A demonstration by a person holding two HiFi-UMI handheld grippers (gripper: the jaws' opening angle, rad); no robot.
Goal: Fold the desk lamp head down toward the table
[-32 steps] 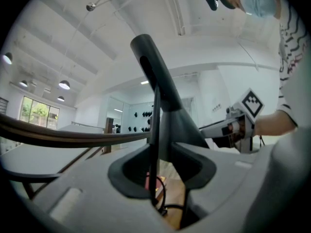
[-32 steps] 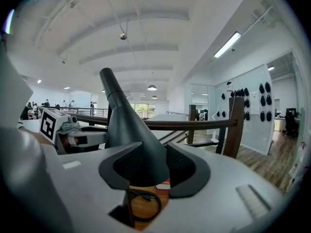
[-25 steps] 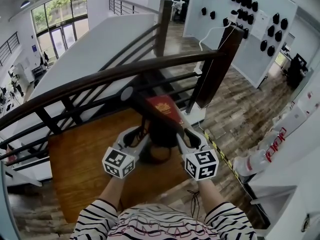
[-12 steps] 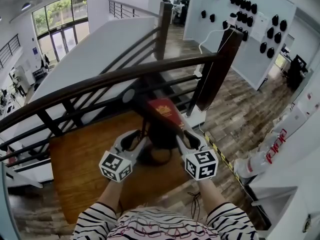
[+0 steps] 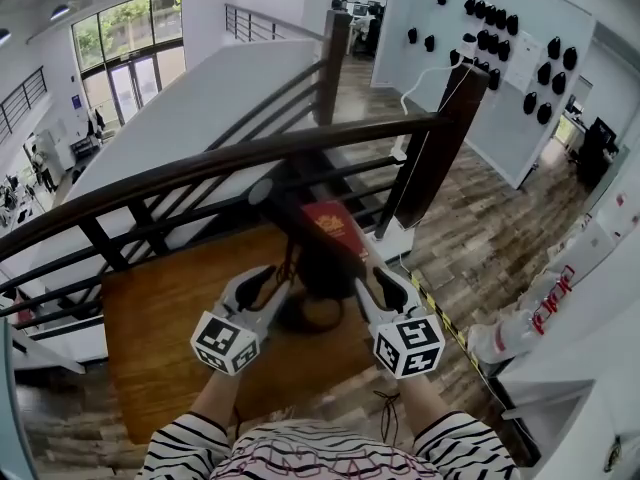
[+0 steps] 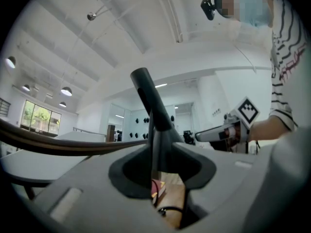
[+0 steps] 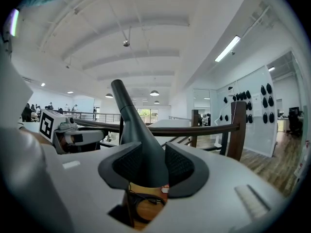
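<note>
On my left gripper [image 5: 265, 280] the jaws are clamped on the dark neck of the desk lamp [image 6: 156, 130]. My right gripper [image 5: 385, 283] has its jaws opening, with the lamp's flared body between them and against both pads. The lamp stands near the counter's [image 5: 160, 338] far right corner. A red book [image 5: 335, 226] lies just beyond it, below the railing [image 5: 200, 163].

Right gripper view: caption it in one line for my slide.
Right gripper with jaws opening around the dark lamp arm, left gripper alongside, wooden railing behind.
</note>
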